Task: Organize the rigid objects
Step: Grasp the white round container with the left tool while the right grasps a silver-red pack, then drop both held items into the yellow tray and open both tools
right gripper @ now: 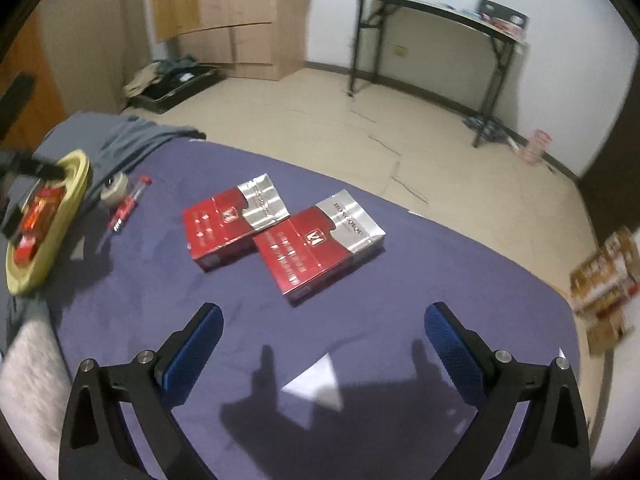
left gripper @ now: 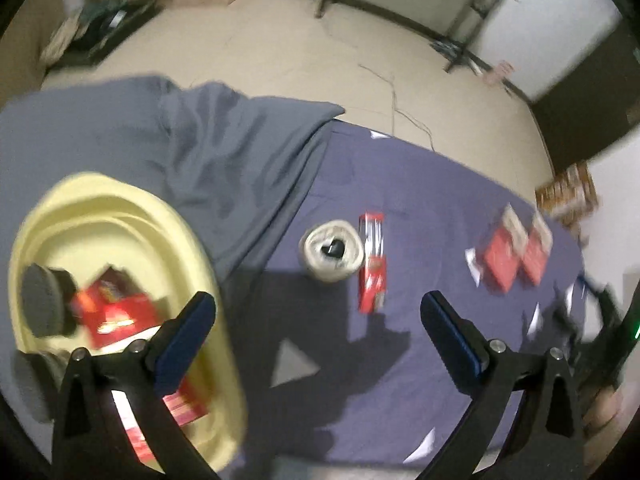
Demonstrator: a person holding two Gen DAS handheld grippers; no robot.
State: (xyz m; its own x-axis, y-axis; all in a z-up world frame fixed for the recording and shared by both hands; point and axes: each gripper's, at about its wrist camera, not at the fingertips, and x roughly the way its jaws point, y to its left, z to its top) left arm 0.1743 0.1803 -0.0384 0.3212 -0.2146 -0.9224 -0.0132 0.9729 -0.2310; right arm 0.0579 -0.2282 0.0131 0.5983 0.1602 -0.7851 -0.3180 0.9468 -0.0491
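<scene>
Left wrist view: my left gripper (left gripper: pixel 318 304) hangs with its blue-padded fingers (left gripper: pixel 188 328) spread wide and nothing between them, above the near edge of the purple cloth-covered table (left gripper: pixel 420 184). Its left finger stands in front of the pale yellow oval plastic basin (left gripper: pixel 120 208), which sits at the table's left end on a crumpled grey cloth (left gripper: pixel 192 140). Inside the basin lie red printed boxes (left gripper: pixel 116 312) and a dark round object (left gripper: pixel 42 300), too blurred to name. Ahead of the gripper, on the purple cloth, a beige roll of tape (left gripper: pixel 332 250) rests on its flat side; a narrow red carton (left gripper: pixel 372 262) lies just beside it on the right, apparently touching. Farther right, two red-and-silver cigarette packs (left gripper: pixel 516 250) lie side by side.

Right wrist view: my right gripper (right gripper: pixel 322 332) is likewise fully spread and empty, its fingertips (right gripper: pixel 204 336) over bare purple cloth. The two red-and-silver packs lie flat just beyond it, the nearer pack (right gripper: pixel 316 252) overlapping a corner of the farther pack (right gripper: pixel 232 228). The tape roll (right gripper: pixel 114 188) and narrow carton (right gripper: pixel 128 206) lie well to the left, near the yellow basin (right gripper: pixel 76 184). A black-legged side table (right gripper: pixel 432 12) stands by the far wall.
</scene>
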